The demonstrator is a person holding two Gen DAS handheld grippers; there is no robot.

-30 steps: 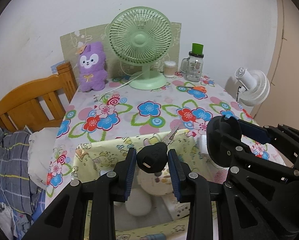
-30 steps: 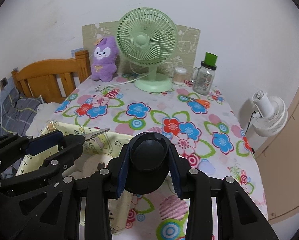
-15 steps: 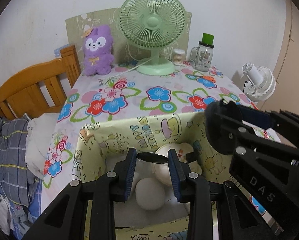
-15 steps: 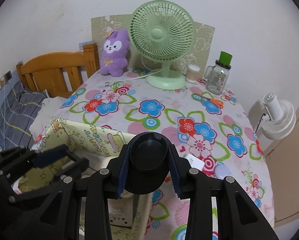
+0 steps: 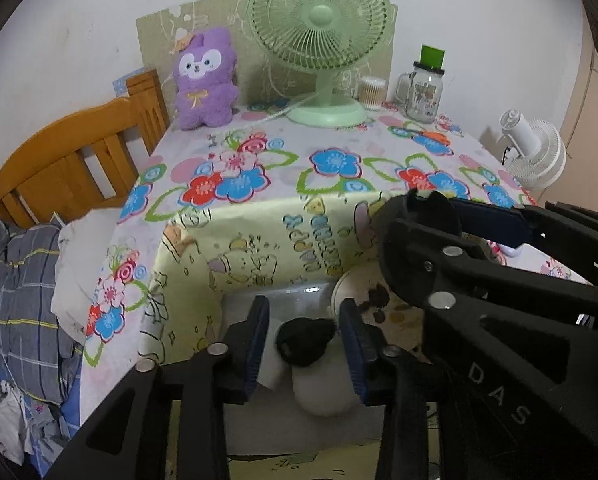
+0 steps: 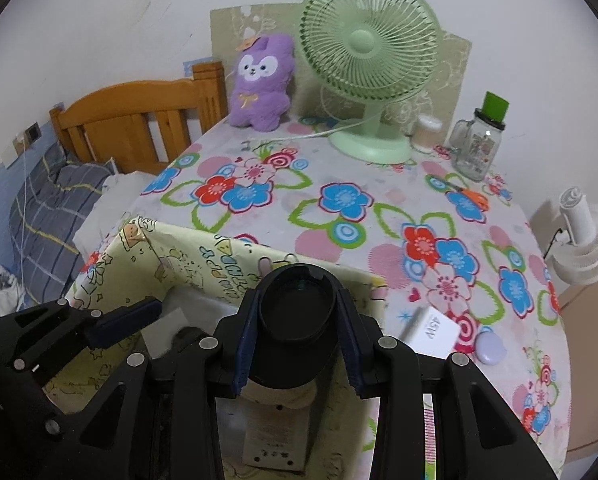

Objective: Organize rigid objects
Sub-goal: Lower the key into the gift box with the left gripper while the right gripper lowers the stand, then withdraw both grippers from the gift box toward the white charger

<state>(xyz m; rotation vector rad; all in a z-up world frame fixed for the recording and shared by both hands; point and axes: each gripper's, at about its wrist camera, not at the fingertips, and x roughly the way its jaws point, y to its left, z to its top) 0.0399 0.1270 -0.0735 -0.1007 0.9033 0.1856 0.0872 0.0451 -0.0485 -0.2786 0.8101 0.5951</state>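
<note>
A yellow cartoon-print storage box (image 5: 259, 240) stands at the table's near edge; it also shows in the right wrist view (image 6: 187, 264). My left gripper (image 5: 304, 336) is open, down inside the box. A small black object (image 5: 304, 338) lies loose between its pads, on a white rounded item (image 5: 327, 396). My right gripper (image 6: 297, 340) is shut on a black round cup-like object (image 6: 297, 312) and holds it over the box's right part. The right gripper also shows in the left wrist view (image 5: 439, 220). The left gripper's fingers (image 6: 127, 320) show in the right wrist view.
On the floral tablecloth (image 6: 339, 200) stand a green desk fan (image 6: 369, 60), a purple plush (image 6: 263, 80), a glass mug jar (image 6: 477, 144) and a cotton-swab pot (image 6: 425, 134). A white charger block (image 6: 431, 330) and lilac case (image 6: 491, 346) lie right of the box. A wooden bed headboard (image 5: 71, 164) stands left.
My left gripper went down into the box with the small black object and opened, so the object now lies loose. My right gripper moved left over the box, still holding the black cup.
</note>
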